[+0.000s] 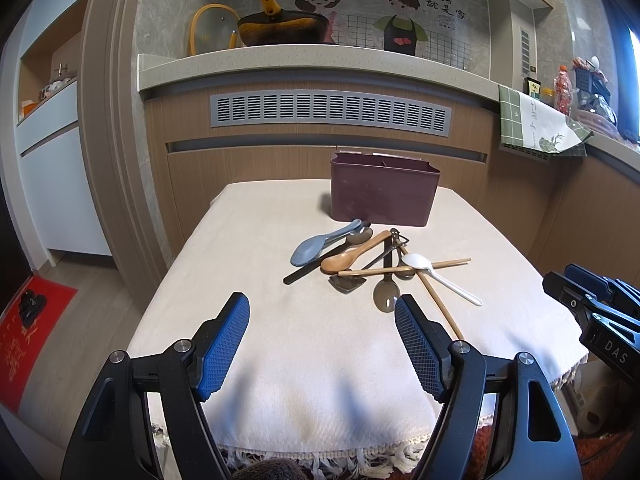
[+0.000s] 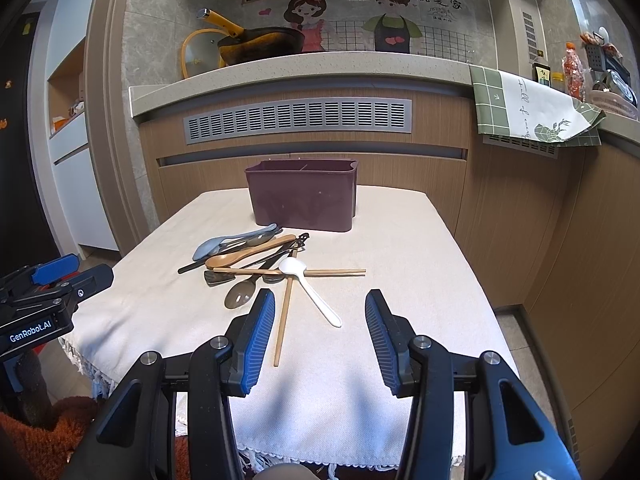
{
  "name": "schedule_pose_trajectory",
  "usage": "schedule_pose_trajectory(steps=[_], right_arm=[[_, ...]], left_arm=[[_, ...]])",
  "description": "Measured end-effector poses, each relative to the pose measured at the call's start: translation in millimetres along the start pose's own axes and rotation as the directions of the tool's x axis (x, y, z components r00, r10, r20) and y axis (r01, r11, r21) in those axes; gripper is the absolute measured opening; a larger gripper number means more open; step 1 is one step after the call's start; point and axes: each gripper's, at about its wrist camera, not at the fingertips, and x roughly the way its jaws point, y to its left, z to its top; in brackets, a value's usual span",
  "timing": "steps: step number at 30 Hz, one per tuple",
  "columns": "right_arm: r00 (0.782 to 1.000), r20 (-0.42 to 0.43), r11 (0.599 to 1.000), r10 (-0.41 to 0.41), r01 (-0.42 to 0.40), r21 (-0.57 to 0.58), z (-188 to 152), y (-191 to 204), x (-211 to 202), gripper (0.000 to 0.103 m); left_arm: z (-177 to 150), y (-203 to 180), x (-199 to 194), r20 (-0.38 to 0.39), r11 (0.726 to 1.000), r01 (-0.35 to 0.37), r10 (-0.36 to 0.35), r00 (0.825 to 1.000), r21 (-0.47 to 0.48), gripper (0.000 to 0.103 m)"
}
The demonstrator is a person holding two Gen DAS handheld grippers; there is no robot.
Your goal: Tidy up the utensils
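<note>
**Both tongs wide and empty before a heap of utensils**

Nearest to each camera, the left tongs (image 1: pixel 322 312) and the right tongs (image 2: pixel 320 308) are spread wide with nothing between their blue ribbed pads. Both hover over the near part of the tabletop (image 1: pixel 280 360), which is covered by a cream cloth with a fringed edge.

The landmark is the maroon caddy (image 2: pixel 302 196), standing upright toward the far end of the tabletop; a divider shows inside its open top. All the utensils lie loose in a tangled pile just in front of it, none inside.

Closest to the tongs are a wooden chopstick (image 2: pixel 283 320) pointing away from the caddy and a white plastic spoon (image 2: pixel 310 288) whose handle crosses beside it. A second chopstick (image 2: pixel 320 271) lies across the pile, parallel to the caddy's front wall. A translucent brown slotted spoon (image 1: pixel 386 294) rests at the near edge of the pile. Nearer the caddy are a wooden spoon (image 1: pixel 354 254) and a grey-blue rice paddle (image 1: pixel 320 244), its handle tip almost at the caddy's base. Dark-handled metal pieces lie beneath them.

Behind the caddy rises a wood-panelled kitchen counter (image 2: pixel 300 66) carrying a yellow-handled pan (image 2: pixel 260 44).
</note>
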Motion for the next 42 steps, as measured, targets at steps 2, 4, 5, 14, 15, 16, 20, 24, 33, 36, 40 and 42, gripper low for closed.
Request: schedule_pose_trajectory(steps=[2,4,5,14,15,16,20,24,33,36,40,42], right_arm=[[1.0,0.0,1.0,0.0,0.0,0.0,0,0,0,0.045],[1.0,0.001,1.0,-0.001,0.001,0.0,0,0,0,0.045],[1.0,0.0,1.0,0.0,0.0,0.0,0,0,0,0.045],[1.0,-0.012,1.0,0.005,-0.005,0.002,-1,0,4,0.045],[1.0,-0.014,1.0,0.006,-0.006,-0.001,0,0,5,0.045],[1.0,-0.024,1.0,0.01,-0.01,-0.007,3,0,9,0.045],[0.999,-0.037,0.999,0.021,-0.022,-0.027,20,-2,23,0.045],[1.0,-0.024,0.998,0.0,-0.002,-0.065,46,-2,48,0.043],[0.997,-0.079,0.986,0.01,-0.023,-0.166,113,-4,131,0.043],[0.976,-0.19,0.977,0.106,-0.138,-0.163,114,-2,163,0.043],[0.914,-0.338,0.935,0.227,-0.301,-0.188,92,11,189,0.04],[0.895,-0.389,0.917,0.22,-0.326,-0.232,75,20,198,0.038]], left_arm=[[1,0,0,0.0,1.0,0.0,0.0,1.0,0.0,0.075],[1,1,0,0.0,1.0,0.0,0.0,1.0,0.0,0.075],[1,1,0,-0.001,1.0,0.001,-0.001,1.0,0.0,0.075],[-2,0,5,-0.029,1.0,0.021,-0.021,0.999,-0.006,0.075],[0,1,7,-0.041,0.999,0.033,-0.034,0.999,-0.008,0.075],[4,3,10,-0.049,0.999,0.04,-0.04,0.998,-0.01,0.075],[31,14,16,-0.034,0.999,0.045,-0.045,0.998,-0.006,0.075],[67,30,28,-0.004,1.0,0.03,-0.03,1.0,0.002,0.075],[141,63,82,0.042,0.994,0.08,-0.077,0.996,-0.076,0.075],[150,60,111,0.023,0.993,0.101,-0.1,0.995,-0.058,0.077],[151,56,150,-0.047,0.993,0.113,-0.114,0.992,-0.035,0.08],[144,54,172,-0.099,0.994,0.107,-0.11,0.989,-0.032,0.08]])
